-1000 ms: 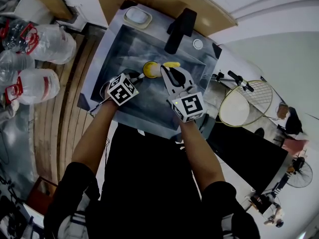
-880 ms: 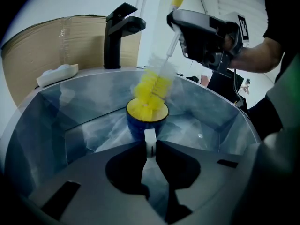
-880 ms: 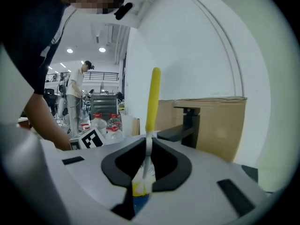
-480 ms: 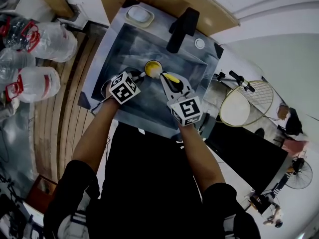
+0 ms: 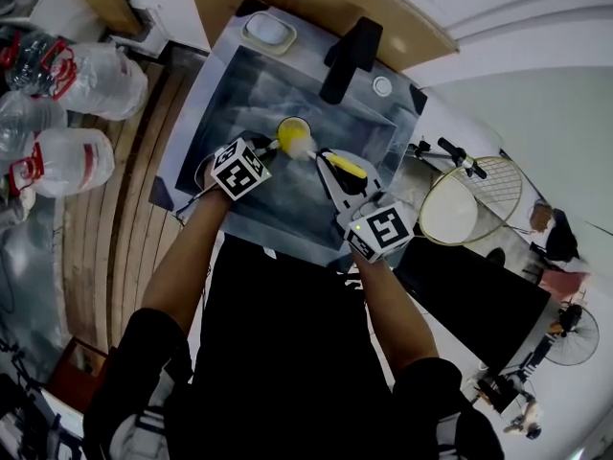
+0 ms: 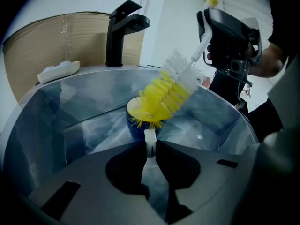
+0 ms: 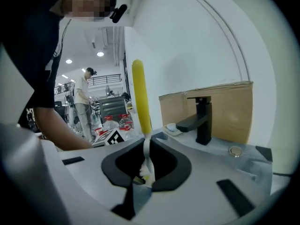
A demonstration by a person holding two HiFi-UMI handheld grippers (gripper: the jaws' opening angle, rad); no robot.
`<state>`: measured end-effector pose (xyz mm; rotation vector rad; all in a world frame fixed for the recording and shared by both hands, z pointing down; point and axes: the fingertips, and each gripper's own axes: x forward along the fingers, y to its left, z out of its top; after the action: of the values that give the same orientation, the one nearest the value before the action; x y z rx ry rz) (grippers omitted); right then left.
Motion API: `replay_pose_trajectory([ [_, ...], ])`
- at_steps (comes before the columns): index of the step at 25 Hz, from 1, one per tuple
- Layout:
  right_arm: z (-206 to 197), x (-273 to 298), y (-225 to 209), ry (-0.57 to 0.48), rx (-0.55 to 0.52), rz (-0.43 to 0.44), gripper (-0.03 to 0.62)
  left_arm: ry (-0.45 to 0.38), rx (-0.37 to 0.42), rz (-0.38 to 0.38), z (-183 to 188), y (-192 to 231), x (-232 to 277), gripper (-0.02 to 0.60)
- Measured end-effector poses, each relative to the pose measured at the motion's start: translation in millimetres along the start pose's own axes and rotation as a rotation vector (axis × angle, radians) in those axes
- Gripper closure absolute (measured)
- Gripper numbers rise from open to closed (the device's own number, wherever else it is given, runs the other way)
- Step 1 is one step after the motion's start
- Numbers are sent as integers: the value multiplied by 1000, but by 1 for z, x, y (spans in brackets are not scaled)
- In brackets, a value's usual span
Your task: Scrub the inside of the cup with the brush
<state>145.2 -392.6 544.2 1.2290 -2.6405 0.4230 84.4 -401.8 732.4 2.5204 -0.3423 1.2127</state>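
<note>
A dark blue cup (image 6: 138,119) with a yellow inside (image 5: 290,129) lies tilted in the steel sink (image 5: 235,99). My left gripper (image 6: 150,143) is shut on the cup's white handle (image 6: 150,138); in the head view it (image 5: 265,149) sits just left of the cup. My right gripper (image 7: 146,146) is shut on the thin stem of the brush, and the yellow grip (image 7: 141,97) sticks up past the jaws. The yellow and white bristle head (image 6: 169,91) rests at the cup's mouth, mostly outside it. Seen from the head, the right gripper (image 5: 331,159) is right of the cup.
A black faucet (image 5: 350,48) stands at the sink's back, with a soap dish (image 5: 265,32) to its left and a round button (image 5: 382,85) to its right. Water bottles (image 5: 67,156) stand on the floor at left. A racket (image 5: 469,199) lies at right.
My right gripper has drawn back to the right and toward me, pulling the bristle head out of the cup to its rim. The left gripper and cup have stayed nearly still.
</note>
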Motion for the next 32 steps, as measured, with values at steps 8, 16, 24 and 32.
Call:
replay_pose_trajectory([
  [8, -50, 39, -21, 83, 64, -46, 548, 19, 12, -6, 2, -1, 1, 506],
  [16, 13, 24, -36, -58, -13, -115, 556, 17, 18, -7, 3, -2, 2, 506],
  [24, -38, 58, -28, 39, -67, -120, 554, 16, 35, -6, 4, -1, 4, 506],
  [32, -10, 34, -27, 23, -42, -159, 554, -48, 4, -8, 15, 2, -18, 494],
])
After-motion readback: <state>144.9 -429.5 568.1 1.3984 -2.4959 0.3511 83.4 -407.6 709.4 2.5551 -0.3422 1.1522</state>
